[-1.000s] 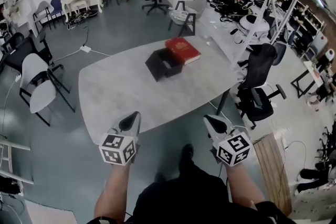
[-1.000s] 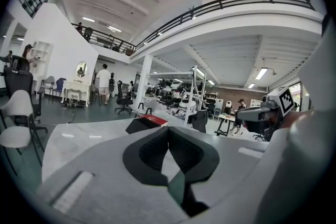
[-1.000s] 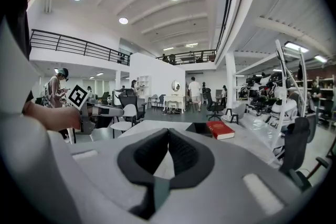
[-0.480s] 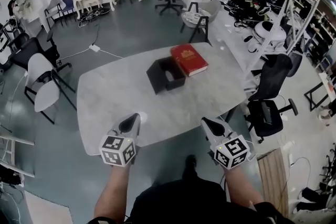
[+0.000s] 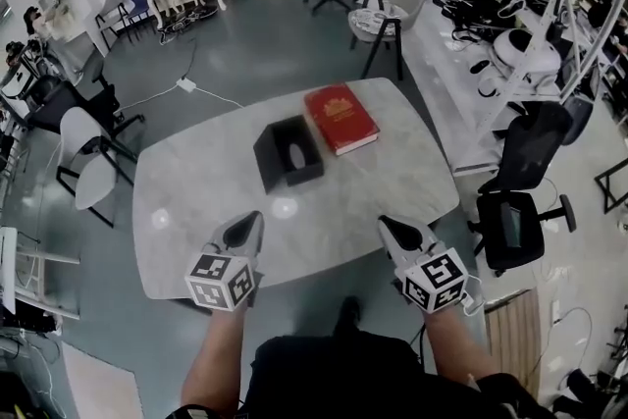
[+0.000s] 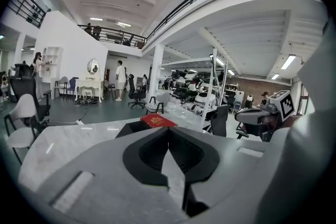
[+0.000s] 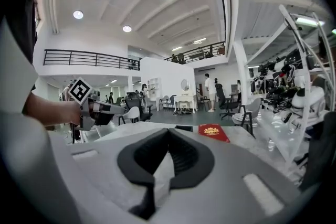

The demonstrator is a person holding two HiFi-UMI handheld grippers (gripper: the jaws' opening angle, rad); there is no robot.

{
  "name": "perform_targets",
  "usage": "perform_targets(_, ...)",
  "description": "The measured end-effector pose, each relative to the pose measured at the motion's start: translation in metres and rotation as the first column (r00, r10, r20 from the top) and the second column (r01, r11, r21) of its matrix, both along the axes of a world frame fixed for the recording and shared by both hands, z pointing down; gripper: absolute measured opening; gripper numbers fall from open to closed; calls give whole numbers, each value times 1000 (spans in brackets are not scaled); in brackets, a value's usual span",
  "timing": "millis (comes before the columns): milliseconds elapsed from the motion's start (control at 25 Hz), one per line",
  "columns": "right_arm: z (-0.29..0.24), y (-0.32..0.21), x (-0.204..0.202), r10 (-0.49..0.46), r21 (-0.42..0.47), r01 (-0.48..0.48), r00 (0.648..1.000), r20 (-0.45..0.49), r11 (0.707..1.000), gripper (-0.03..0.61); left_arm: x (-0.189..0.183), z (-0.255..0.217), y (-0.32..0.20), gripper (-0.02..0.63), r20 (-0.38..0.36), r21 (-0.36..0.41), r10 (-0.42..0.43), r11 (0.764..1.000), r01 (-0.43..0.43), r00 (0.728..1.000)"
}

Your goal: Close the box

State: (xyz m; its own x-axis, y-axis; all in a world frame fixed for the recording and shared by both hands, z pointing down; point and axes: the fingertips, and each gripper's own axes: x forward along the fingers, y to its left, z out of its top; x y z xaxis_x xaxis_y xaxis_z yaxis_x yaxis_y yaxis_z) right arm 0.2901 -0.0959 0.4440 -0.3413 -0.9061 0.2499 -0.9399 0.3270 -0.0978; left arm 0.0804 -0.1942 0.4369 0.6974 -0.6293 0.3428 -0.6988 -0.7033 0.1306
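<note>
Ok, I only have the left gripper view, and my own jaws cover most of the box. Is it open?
Observer: Yes. The head view shows the black box open on top, with the red lid lying flat on the table at its far right side.
Operator: Anything held on the other side?
Observer: No. The right gripper has its jaws together, with nothing between them.
Operator: How near are we?
Observer: Not near. From above, the left gripper and the right one both hang at the table's near edge, well short of the box.
</note>
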Motion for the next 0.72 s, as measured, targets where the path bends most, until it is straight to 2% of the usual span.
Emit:
perform_targets(160, 9, -16, 26, -21, -7, 21, 1000, 23, 1000, 2, 30, 4, -5, 11, 31, -6, -6, 1000, 6, 1000)
perform_targets(360, 8, -39, 24, -69, 8, 69, 997, 25, 998, 2, 44, 5, -20, 11, 57, 9, -19, 1000, 19, 998)
perform_targets(480, 8, -53, 18, -87, 6, 87, 996, 7, 996, 2, 43, 5, -32, 11, 67, 29, -21, 999, 19, 998)
perform_targets(720, 3, -97, -5, -126, -8, 126, 991, -54, 992, 2, 24, 2, -70, 11, 30, 35, -45, 998, 44, 999)
